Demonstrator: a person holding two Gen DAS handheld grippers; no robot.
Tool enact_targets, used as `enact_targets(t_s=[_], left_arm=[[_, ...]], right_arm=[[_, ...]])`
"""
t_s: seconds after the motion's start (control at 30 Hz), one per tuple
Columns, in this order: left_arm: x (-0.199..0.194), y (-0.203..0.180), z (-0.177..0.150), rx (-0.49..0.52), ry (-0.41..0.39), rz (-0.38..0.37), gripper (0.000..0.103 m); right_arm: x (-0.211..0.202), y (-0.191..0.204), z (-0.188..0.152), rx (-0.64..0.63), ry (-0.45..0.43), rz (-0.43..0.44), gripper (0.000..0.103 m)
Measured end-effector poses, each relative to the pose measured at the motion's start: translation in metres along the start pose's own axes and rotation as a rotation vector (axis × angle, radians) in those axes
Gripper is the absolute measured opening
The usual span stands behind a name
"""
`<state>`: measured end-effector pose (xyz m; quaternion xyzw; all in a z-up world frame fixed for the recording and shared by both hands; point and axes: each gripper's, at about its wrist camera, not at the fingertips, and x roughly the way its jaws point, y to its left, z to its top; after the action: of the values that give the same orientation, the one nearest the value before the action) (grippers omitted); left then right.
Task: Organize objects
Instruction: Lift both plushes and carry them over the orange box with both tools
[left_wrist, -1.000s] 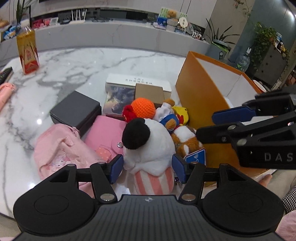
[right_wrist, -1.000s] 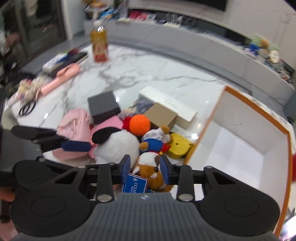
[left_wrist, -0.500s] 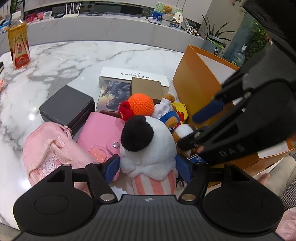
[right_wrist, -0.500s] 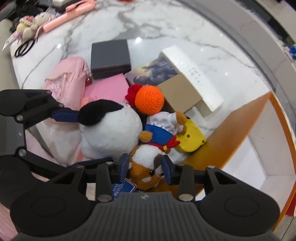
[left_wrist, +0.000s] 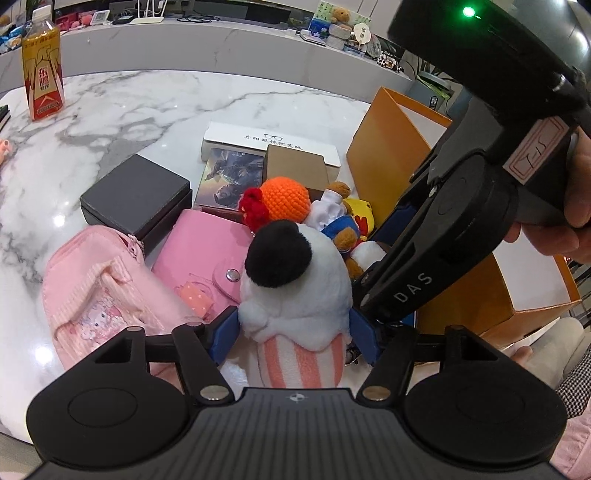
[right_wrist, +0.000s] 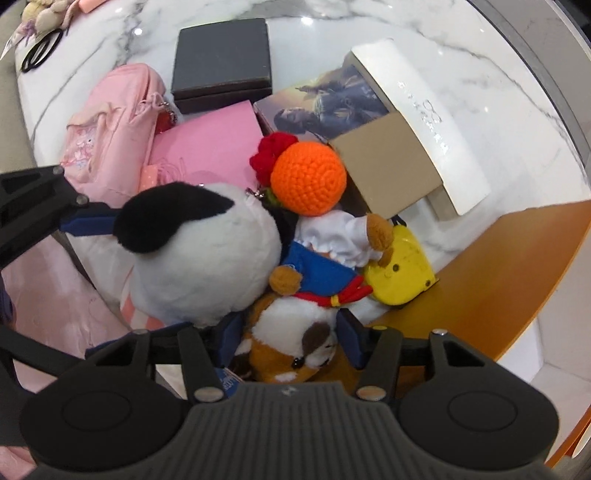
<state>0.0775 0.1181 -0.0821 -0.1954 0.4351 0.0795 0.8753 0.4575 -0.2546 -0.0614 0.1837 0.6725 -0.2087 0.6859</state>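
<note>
A white plush cupcake toy with a black pompom and a pink striped base lies in a pile on the marble table. My left gripper is open, its blue pads on either side of the toy's base. The toy also shows in the right wrist view. My right gripper has its jaws around the head of a brown-and-white bear plush in a blue outfit; a firm grip is not clear. The right gripper's body crosses the left wrist view.
An orange box with a white inside stands open to the right. In the pile are an orange crochet ball, a yellow duck toy, a pink wallet, a pink pouch, a black box, a cardboard box, a white box. A drink bottle stands far left.
My right gripper swung down over the pile and came low around the bear's head. My left gripper moved forward around the cupcake toy's base.
</note>
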Motion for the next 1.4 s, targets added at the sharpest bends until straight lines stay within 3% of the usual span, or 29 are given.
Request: enact_targets(t_s=[0.33,0.57,0.77,0.87,1.03,1.17,1.4], left_arm=[[-0.014,0.013,-0.007,-0.164,-0.084,-0.046,0.062],[-0.051,0.004,0.003,-0.162,-0.163,-0.021,0.061],[-0.079,-0.011,0.017,-0.167,-0.24,-0.042,0.061],[-0.09,-0.025,0.026,-0.154,-0.271,-0.076,0.061],[-0.09,-0.057,0.047,-0.098,-0.285,-0.137,0.061],[-0.073,-0.091,0.065,-0.037,-0.255,-0.195,0.061],[-0.011,-0.14,0.082,0.043,-0.108,-0.229,0.061]], right_arm=[[-0.035,0.007,-0.026,0.031,-0.132,-0.037,0.05],[-0.071,0.007,-0.056,0.088,-0.255,-0.012,0.05],[-0.109,-0.004,-0.092,0.203,-0.427,0.04,0.05],[-0.129,-0.008,-0.118,0.257,-0.504,0.068,0.05],[-0.145,-0.021,-0.159,0.296,-0.563,0.037,0.05],[-0.146,-0.042,-0.186,0.339,-0.552,0.013,0.05],[-0.132,-0.093,-0.218,0.39,-0.488,0.015,0.05]])
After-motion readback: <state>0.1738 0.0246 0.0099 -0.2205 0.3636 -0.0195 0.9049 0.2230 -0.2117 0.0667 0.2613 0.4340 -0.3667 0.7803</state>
